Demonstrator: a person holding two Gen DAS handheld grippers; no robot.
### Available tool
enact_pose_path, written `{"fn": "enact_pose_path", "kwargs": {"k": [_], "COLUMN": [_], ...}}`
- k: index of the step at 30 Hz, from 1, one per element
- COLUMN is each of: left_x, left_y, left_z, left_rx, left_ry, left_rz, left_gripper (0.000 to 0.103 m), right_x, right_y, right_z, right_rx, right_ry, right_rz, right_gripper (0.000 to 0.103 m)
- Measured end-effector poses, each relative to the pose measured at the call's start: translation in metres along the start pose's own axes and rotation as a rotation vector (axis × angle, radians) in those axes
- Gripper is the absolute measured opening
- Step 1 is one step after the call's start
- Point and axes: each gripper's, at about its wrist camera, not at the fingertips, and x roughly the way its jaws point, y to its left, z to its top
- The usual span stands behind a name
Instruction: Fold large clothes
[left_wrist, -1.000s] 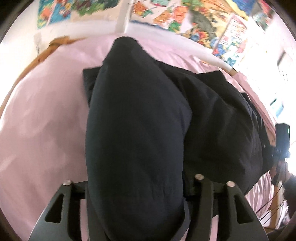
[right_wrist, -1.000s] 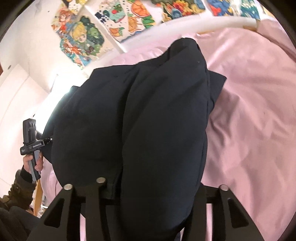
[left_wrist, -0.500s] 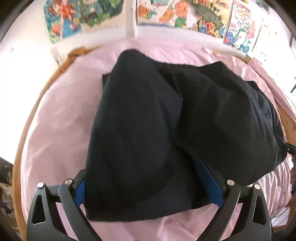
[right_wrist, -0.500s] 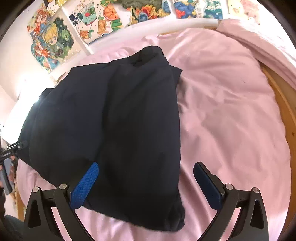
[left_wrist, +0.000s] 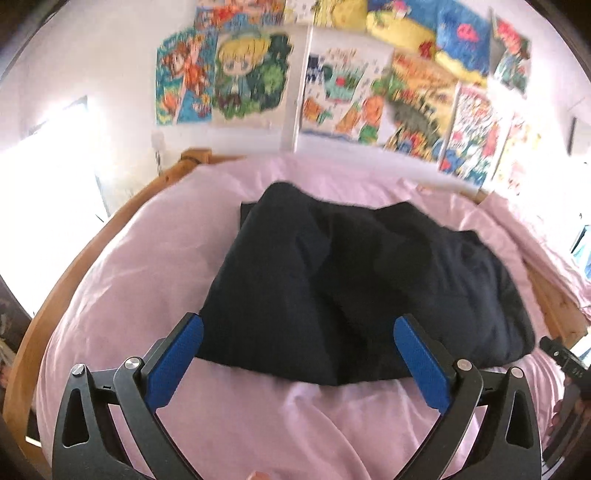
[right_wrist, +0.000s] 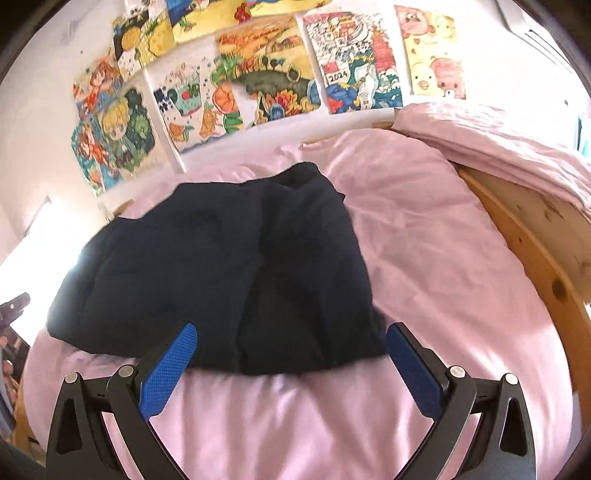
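L gripper (left_wrist: 298, 354): jaws now standing wide apart, nothing between pads, having let go of the dark garment (left_wrist: 354, 280) it was clamping a sec ago. Garment is lying folded over in a thick bundle mid pink bedsheet (left_wrist: 147, 258), near edge just ahead of both tools. R gripper (right_wrist: 290, 356) likewise spread wide and empty after release, so this fold is prob. done; next fold or smoothing pending.

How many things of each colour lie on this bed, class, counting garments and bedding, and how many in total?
Dark navy: 1, the folded garment
Pink: 2, the bed sheet and the folded quilt at the bed's far right end
Total: 3
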Motion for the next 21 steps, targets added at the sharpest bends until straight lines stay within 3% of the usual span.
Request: {"fn": "enact_pose_path", "kwargs": {"k": [10,21], "left_x": [-0.034,-0.073], "left_y": [-0.019,-0.042], "left_z": [-0.041,-0.09], "left_rx": [0.09,0.152], "left_ry": [-0.028,-0.135], "left_rz": [-0.02,-0.036], "left_gripper": [0.101,0.101], "right_x": [-0.048,-0.089], "right_y": [0.037,0.056], "right_z": [-0.034,-0.075], "right_rx": [-0.031,-0.056], "right_ry": [-0.102,-0.194], "right_rz": [-0.006,0.001], "right_gripper": [0.103,0.103]}}
